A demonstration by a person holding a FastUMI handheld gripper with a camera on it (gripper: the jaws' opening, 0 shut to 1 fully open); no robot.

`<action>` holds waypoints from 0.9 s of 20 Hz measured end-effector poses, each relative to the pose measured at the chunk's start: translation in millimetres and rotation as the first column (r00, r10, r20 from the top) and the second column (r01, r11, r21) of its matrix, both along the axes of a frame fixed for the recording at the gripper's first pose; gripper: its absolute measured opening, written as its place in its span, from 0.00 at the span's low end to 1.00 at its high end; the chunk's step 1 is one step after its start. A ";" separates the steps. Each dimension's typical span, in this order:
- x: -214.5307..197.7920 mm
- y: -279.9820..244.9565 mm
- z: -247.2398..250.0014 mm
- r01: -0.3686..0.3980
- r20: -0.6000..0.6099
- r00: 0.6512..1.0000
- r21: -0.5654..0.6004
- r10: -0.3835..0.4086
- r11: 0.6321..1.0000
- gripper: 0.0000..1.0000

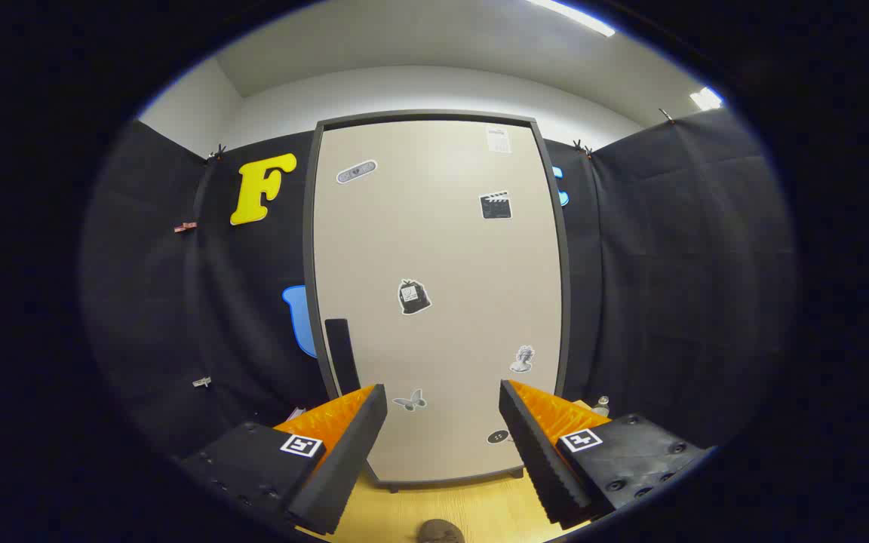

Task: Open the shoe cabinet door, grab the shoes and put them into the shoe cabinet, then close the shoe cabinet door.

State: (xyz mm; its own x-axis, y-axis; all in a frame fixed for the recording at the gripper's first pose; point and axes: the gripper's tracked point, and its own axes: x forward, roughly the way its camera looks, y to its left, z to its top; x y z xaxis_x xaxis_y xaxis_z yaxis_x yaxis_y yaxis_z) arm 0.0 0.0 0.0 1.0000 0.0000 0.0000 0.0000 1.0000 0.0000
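Observation:
The shoe cabinet (434, 302) stands straight ahead, a tall beige door in a dark grey frame, shut and dotted with several stickers. A dark vertical handle (342, 354) sits low on the door's left side, just beyond the left finger. My gripper (442, 422) is open, fingers spread wide with nothing between them, pointed at the door's lower part. A brownish rounded thing, perhaps a shoe (440, 532), peeks up from the floor below and between the fingers; most of it is hidden.
Black cloth walls (676, 286) close in on both sides of the cabinet. A light wooden floor (480, 509) runs from the cabinet's base toward me. A small object (601, 406) sits by the cabinet's right foot.

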 end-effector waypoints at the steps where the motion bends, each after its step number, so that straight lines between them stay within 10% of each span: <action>1: 0.8 2.7 1.5 -0.005 0.005 1.000 0.007 0.005 1.000 0.98; 18: 10.4 21.0 -2.6 -0.013 -0.002 1.000 -0.021 0.013 1.000 0.98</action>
State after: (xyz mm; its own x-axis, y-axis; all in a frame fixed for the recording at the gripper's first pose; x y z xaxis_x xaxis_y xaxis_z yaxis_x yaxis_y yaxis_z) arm 10.4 21.0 -2.6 0.9999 0.0128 -0.0018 -0.0128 0.9997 -0.0212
